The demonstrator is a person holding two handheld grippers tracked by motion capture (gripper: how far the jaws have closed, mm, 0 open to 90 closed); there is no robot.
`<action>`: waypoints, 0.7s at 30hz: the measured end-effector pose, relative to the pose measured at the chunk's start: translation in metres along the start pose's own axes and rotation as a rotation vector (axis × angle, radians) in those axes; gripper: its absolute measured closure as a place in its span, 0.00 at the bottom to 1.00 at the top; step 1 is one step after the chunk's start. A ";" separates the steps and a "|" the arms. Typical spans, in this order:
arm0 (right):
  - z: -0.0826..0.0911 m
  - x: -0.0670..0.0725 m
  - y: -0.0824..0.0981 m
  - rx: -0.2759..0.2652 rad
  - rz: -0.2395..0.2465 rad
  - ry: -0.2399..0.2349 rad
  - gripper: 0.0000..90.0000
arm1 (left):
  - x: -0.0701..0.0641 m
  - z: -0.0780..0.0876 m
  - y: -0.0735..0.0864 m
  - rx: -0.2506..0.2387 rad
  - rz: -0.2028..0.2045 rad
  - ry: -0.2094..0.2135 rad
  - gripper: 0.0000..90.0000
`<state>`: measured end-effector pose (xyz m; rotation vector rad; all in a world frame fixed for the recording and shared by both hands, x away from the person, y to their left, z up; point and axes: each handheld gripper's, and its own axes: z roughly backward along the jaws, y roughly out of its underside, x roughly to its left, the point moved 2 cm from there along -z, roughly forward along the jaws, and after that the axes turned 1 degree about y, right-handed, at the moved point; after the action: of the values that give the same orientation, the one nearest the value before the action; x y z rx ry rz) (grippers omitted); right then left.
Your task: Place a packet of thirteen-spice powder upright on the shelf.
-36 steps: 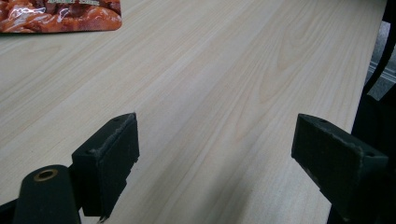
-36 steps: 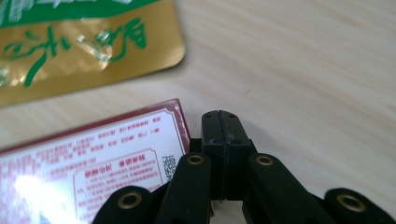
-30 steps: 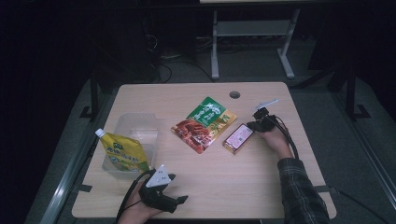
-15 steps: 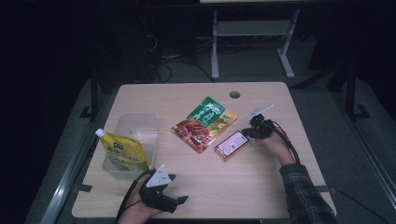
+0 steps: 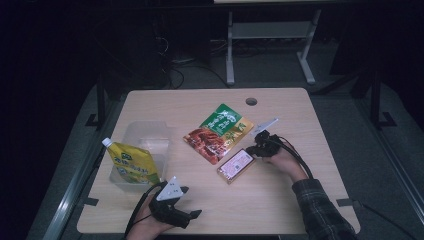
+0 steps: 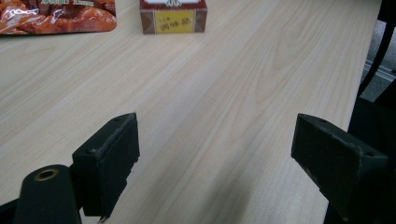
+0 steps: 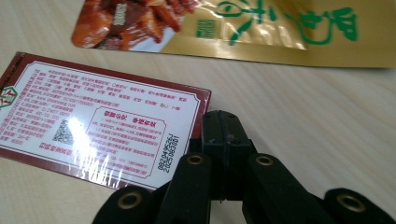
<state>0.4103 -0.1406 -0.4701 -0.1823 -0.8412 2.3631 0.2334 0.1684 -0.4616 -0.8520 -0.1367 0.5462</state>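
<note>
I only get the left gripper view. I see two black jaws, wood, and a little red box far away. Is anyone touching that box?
Observer: Yes. The right gripper has its jaws shut, with the tips against one end of the red box.
Operator: What's on the box's top?
Observer: A white label with red print, a QR code and a barcode number, under shiny wrap.
Operator: Is there more stuff I can't see?
Observer: A yellow spouted pouch stands in a clear tub on the left side of the table.
</note>
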 end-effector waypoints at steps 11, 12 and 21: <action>-0.002 0.034 -0.006 0.021 0.103 -0.051 1.00 | 0.002 0.000 0.001 0.002 0.001 -0.007 0.16; -0.002 0.037 -0.005 0.017 0.109 -0.060 1.00 | 0.002 -0.001 0.001 0.009 -0.006 -0.006 0.16; -0.001 0.053 -0.001 0.010 0.159 -0.113 1.00 | 0.003 -0.003 0.000 0.016 -0.015 -0.013 0.16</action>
<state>0.3684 -0.1079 -0.4659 -0.1165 -0.8974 2.5454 0.2367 0.1679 -0.4641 -0.8317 -0.1500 0.5385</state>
